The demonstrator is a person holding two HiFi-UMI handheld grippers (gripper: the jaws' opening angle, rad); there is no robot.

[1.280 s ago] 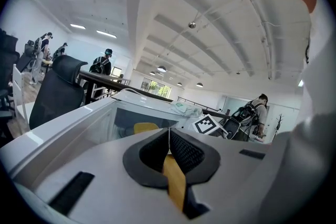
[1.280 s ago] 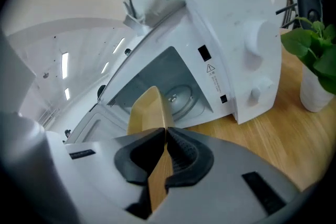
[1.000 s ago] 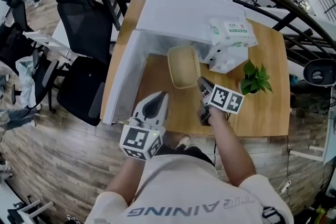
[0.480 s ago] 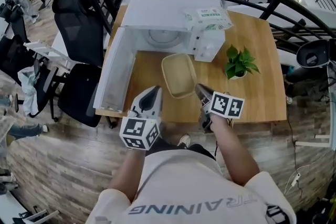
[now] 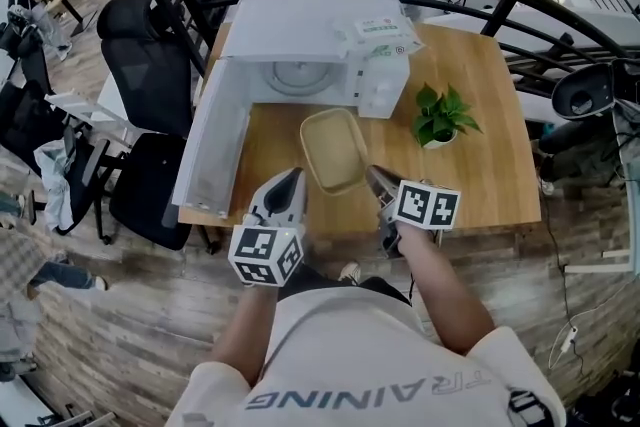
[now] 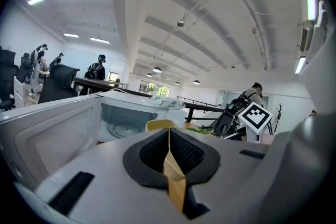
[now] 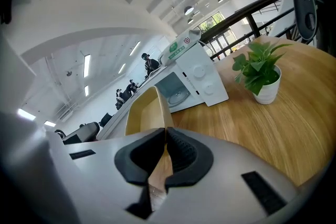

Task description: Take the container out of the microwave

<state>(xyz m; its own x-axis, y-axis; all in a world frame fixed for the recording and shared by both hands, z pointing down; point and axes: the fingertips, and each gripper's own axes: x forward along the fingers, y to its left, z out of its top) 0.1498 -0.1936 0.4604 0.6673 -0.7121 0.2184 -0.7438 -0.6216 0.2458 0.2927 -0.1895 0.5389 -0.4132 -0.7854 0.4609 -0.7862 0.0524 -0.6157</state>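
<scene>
Container (image 5: 333, 147) is already out of the microwave (image 5: 300, 25) and sits over the bare table (image 5: 480, 155), in front of the open cavity, with the door (image 5: 215, 150) swung out on the left. Its long axis runs away from the person toward the cavity mouth, skewed a little. Both tools are on the near short end. The left gripper (image 5: 295, 177) is at the near-left corner and the right gripper (image 5: 374, 175) at the near-right, so the tray lies straight ahead of both and neither is nearer. In the left gripper view the jaws are pinched on the yellow rim, with the container (image 6: 160, 124) rising just past them. The right gripper view shows the same: pads closed on the rim, the tray (image 7: 144, 113) extending forward, the plant (image 7: 260, 71) off to the right. I can't tell if the base touches the wood or hangs just above it. Versus a second ago, the far end was at the cavity lip; now a strip of table shows between tray and microwave. Both grippers have come back toward the table's near edge, with the grip unchanged. What's likely left is to set it down flat and let go.
</scene>
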